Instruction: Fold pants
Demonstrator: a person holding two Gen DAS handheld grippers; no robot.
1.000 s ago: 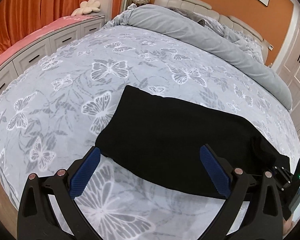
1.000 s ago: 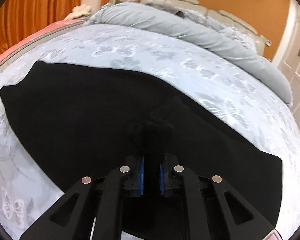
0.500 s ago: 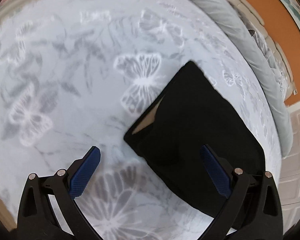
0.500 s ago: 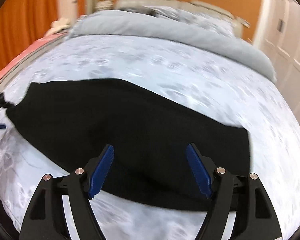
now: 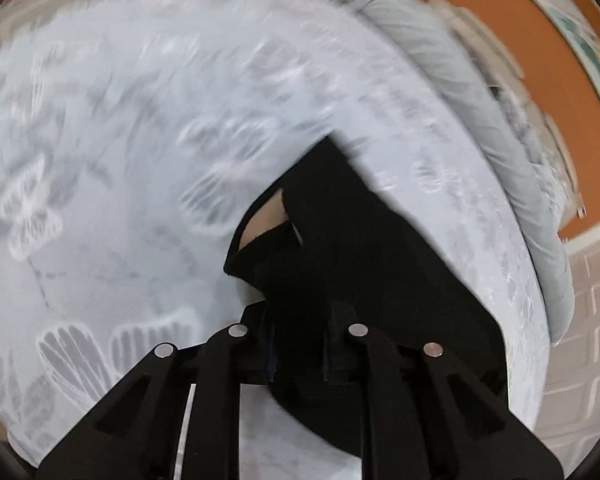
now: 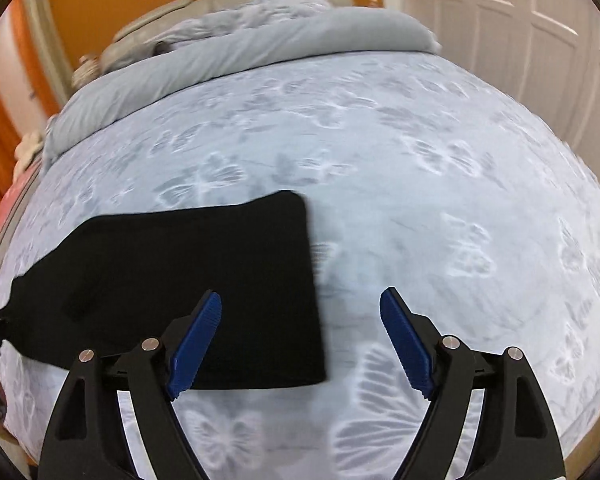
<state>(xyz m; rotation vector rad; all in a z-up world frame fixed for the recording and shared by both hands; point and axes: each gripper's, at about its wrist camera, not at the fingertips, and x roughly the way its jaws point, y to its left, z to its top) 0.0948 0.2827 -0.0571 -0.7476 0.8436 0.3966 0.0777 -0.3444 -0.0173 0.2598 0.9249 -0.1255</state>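
- the black pants (image 6: 204, 280) lie on the butterfly-print bedspread (image 6: 440, 200), near the foot of the bed, already doubled into a long flat band; that much of the folding looks done.
- in the left wrist view the near end of the pants (image 5: 364, 264) is bunched and lifted a little, with a pale lining patch showing at the opening.
- your left gripper (image 5: 298, 344) has its jaws together, pinched on that bunched end of the cloth.
- in the right wrist view the far end has a clean straight edge and lies flat, untouched.
- your right gripper (image 6: 300, 344) has its jaws apart and widening; the corner of the cloth lies below the left blue finger (image 6: 196, 344), but nothing is pressed between the pads.
- what is left, as a judgement: at least one more fold, end to end, then a smoothing; the band is too long to count as finished.
- outward: a rolled grey duvet (image 6: 240, 56) lies across the head of the bed, white closet doors (image 6: 520, 32) to the right, an orange wall (image 5: 512, 36) behind.
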